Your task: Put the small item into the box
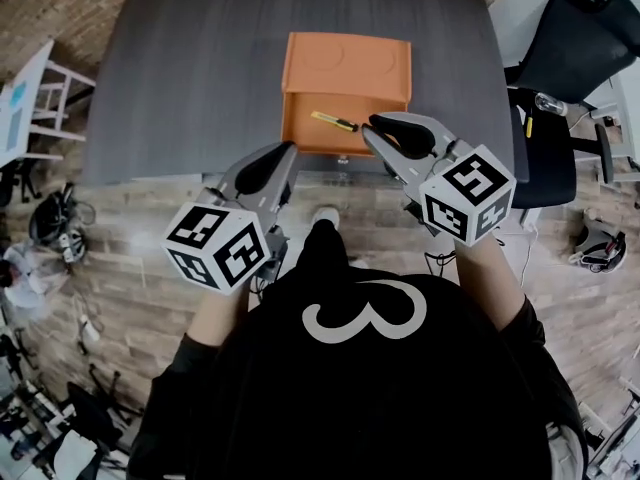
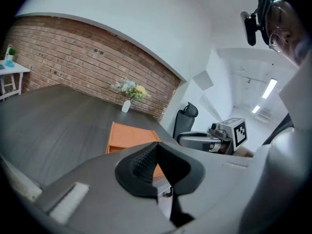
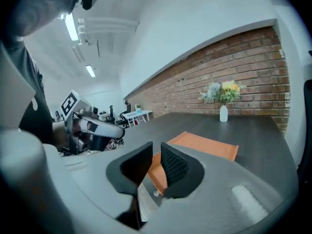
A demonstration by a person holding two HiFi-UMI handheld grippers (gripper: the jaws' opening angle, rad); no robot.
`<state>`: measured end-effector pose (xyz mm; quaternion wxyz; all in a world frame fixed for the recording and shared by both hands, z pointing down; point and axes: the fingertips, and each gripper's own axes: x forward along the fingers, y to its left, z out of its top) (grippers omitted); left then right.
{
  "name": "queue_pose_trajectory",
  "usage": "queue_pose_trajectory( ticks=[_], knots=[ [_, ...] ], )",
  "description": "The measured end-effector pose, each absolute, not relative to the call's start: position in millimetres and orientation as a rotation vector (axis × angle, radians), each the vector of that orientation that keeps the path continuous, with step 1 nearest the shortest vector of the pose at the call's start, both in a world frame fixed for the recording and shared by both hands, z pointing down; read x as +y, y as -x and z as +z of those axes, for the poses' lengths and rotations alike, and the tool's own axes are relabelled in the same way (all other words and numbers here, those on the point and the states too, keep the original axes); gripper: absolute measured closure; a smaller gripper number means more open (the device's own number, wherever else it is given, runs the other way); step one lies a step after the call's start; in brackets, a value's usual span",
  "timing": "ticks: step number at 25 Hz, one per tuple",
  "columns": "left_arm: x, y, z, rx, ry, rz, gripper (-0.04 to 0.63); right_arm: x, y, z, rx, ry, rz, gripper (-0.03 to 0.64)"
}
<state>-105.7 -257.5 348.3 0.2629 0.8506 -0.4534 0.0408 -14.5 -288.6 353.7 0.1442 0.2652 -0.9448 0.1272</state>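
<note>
The right hand-held gripper (image 3: 156, 148) has its two black ribbed jaws a narrow slit apart, with nothing between them; only the orange of the box (image 1: 350, 63) shows through the gap. From above, its tips hang over the near right corner of that box, just beside the right end of the small item (image 1: 335, 121), though I cannot tell whether they touch it. The left hand-held gripper (image 2: 155, 147) has its jaws together at the tips and holds nothing; it sits lower and to the left, off the near edge of the table (image 1: 200, 68) and short of the box. The small item, a slim yellow-and-black piece, lies slantwise inside the nearer, sunken part of the open orange box, while the flat far part of the box lies behind it. The box rests at the near edge of the dark grey table, roughly midway along it. At the far end of the table a white vase of flowers (image 3: 223, 112) stands against a brick wall (image 3: 234, 77), and a black office chair (image 1: 575, 48) stands off to the right.
</note>
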Motion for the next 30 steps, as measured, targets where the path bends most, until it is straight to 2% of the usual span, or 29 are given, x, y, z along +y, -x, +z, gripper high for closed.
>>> queue_pose_trajectory(
  ticks=[3, 13, 30],
  knots=[
    [-240, 92, 328, -1.218, -2.348, 0.086, 0.583, -264, 1, 332, -2.786, -0.788, 0.296, 0.615],
    [-192, 52, 296, -1.161, -2.467, 0.055, 0.581, -203, -41, 294, -2.995, -0.837, 0.349, 0.615],
    [-175, 46, 283, -1.18, -2.504, 0.037, 0.581, -187, -45, 285, -2.99, -0.857, 0.311, 0.615]
  ],
)
